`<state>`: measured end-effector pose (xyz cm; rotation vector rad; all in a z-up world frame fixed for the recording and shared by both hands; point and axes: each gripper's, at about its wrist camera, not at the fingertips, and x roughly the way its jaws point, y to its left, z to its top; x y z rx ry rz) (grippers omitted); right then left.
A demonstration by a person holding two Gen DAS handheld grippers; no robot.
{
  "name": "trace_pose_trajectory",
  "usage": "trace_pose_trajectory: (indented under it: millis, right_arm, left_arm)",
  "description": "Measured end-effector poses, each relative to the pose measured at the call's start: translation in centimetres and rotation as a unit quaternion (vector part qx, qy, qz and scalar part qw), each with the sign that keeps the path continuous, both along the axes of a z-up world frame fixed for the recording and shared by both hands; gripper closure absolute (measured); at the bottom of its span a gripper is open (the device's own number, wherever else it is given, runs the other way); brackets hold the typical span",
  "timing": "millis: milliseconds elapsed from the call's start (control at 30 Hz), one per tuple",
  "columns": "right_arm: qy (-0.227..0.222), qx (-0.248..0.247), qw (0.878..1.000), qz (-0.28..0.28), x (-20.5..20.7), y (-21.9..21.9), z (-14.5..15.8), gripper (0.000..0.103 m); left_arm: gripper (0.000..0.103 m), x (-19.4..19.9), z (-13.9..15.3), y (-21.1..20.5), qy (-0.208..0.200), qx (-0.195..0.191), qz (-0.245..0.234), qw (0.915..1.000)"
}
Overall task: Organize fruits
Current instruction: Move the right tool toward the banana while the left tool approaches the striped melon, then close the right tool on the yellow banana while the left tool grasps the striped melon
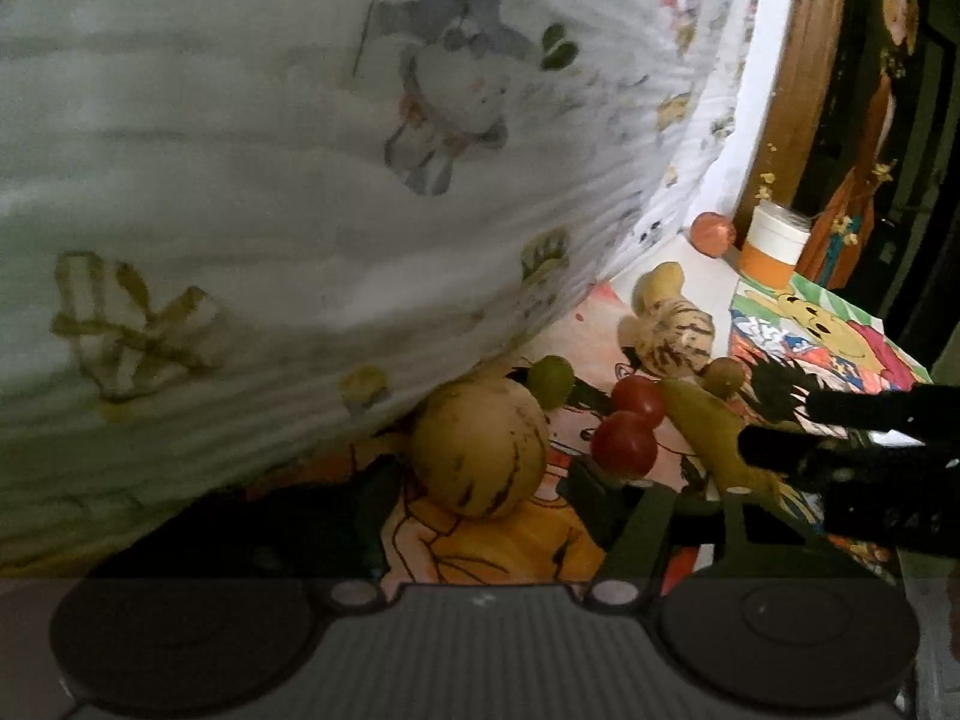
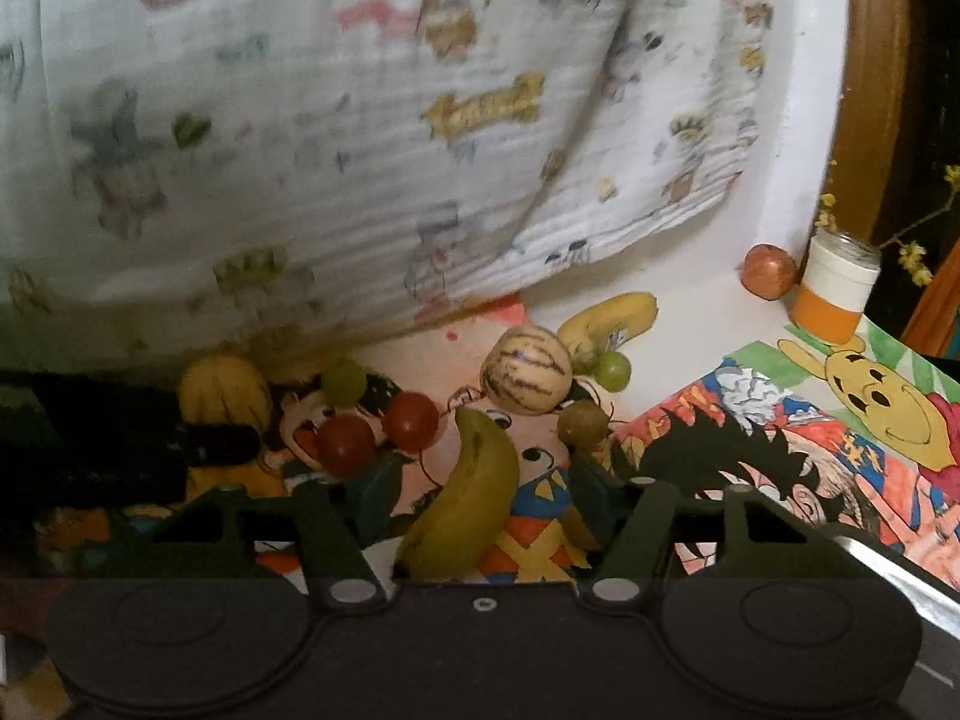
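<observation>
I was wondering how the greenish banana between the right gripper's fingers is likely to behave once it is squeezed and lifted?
The banana looks firm, so it should probably hold its shape. Its curved body lies lengthwise between the right gripper fingers, so it may pivot or slide. Its smooth skin could be slippery. The two red tomatoes close by might roll if nudged.

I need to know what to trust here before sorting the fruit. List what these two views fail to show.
- Left wrist view: the near banana has its lower end hidden behind the left gripper frame.
- Left wrist view: the far striped melon is blurred; the cloth print too.
- Right wrist view: the yellow melon is partly covered by the dark left gripper's body.
- Both views: whether the fingers touch any fruit is unclear.
</observation>
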<state>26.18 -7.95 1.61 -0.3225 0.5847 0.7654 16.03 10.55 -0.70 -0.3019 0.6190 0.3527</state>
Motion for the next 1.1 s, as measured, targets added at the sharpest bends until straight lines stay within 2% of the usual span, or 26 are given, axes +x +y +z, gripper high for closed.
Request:
trace_pose_trajectory:
  millis: [100, 533, 667, 967, 1100]
  right_arm:
    - [-0.004, -0.012, 1.000, 0.006, 0.5, 0.4, -1.0, 0.049]
    - [0.010, -0.012, 1.000, 0.020, 1.5, 1.8, -2.4, 0.056]
    - [0.018, -0.023, 0.999, 0.018, 1.9, 2.3, -2.6, 0.055]
    - [0.049, -0.002, 0.999, 0.006, 2.8, 2.0, -2.8, 0.054]
    - [0.049, 0.001, 0.999, 0.000, 2.7, 2.0, -2.9, 0.063]
  left_arm:
    - [0.039, 0.4, -0.1, 0.0, 0.001, 0.008, 0.002, 1.0000]
    - [0.040, 1.9, -0.4, -0.4, 0.008, 0.019, 0.011, 0.9997]
    - [0.039, 2.1, -0.4, -0.7, 0.013, 0.026, 0.013, 0.9995]
    - [0.038, 2.2, -0.6, -0.7, 0.012, 0.026, 0.015, 0.9995]
    - [0.044, 2.0, -0.6, -0.5, 0.011, 0.026, 0.019, 0.9994]
